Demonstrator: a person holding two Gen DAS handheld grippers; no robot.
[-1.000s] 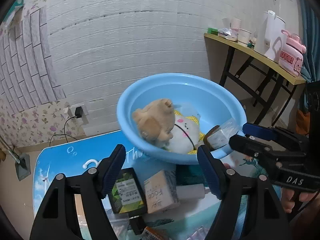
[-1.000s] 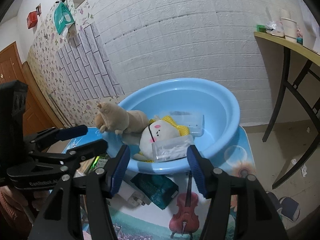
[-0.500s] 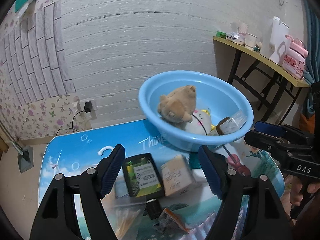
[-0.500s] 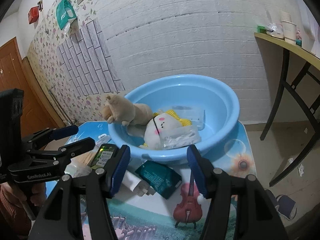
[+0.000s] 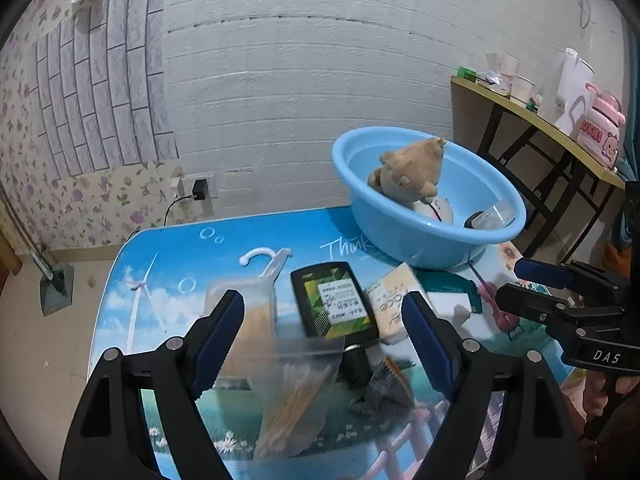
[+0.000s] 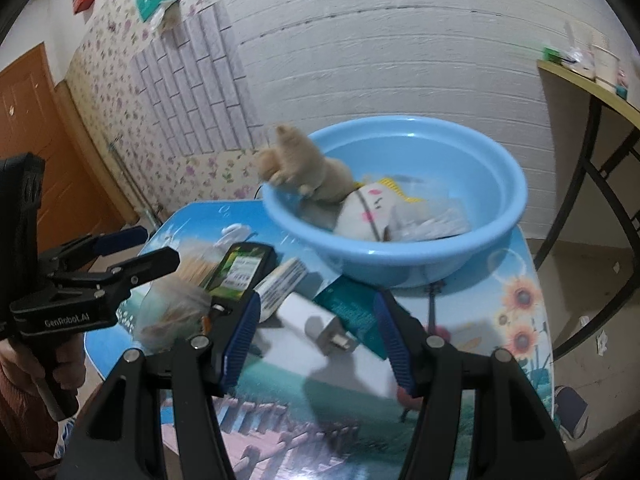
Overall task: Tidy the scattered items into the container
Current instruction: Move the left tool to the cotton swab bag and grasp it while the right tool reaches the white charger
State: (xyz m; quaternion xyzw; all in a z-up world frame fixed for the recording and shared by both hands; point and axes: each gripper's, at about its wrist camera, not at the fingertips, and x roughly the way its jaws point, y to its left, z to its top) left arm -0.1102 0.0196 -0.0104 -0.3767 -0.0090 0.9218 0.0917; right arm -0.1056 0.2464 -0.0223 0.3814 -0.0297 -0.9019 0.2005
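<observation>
A round light-blue plastic basin (image 5: 404, 236) stands at the far right end of the bench (image 5: 176, 256), whose top is covered with a glossy blue printed sheet of sky, windmill and sunflowers. Inside the basin a tan plush bear (image 5: 412, 170) leans over the near left rim, with a white round plush toy with pink cheeks and a yellow patch (image 6: 372, 208) just beside it and a clear plastic packet (image 6: 432, 220) resting against that toy.

The rest still lies scattered on the bench in front of the basin. A black rectangular pack with a green and white label (image 5: 334, 306) lies flat near the middle, touching a cream carton with printed lettering (image 5: 390, 306) on its right. A dark teal flat pouch (image 6: 352, 310) sits partly under the basin's edge, and a white plug adapter (image 6: 320, 322) lies just beside it. Nearer the left gripper lies a clear bag of cotton swabs (image 5: 296, 396), with a clear lidded box of wooden sticks (image 5: 248, 312) and a white plastic hook (image 5: 266, 258) behind it.

The left gripper (image 5: 322, 330) hovers above these items, its jaws opening wide with nothing pressed between them. The right gripper (image 6: 316, 340) hangs over the adapter and pouch, its jaws partly open and empty.
</observation>
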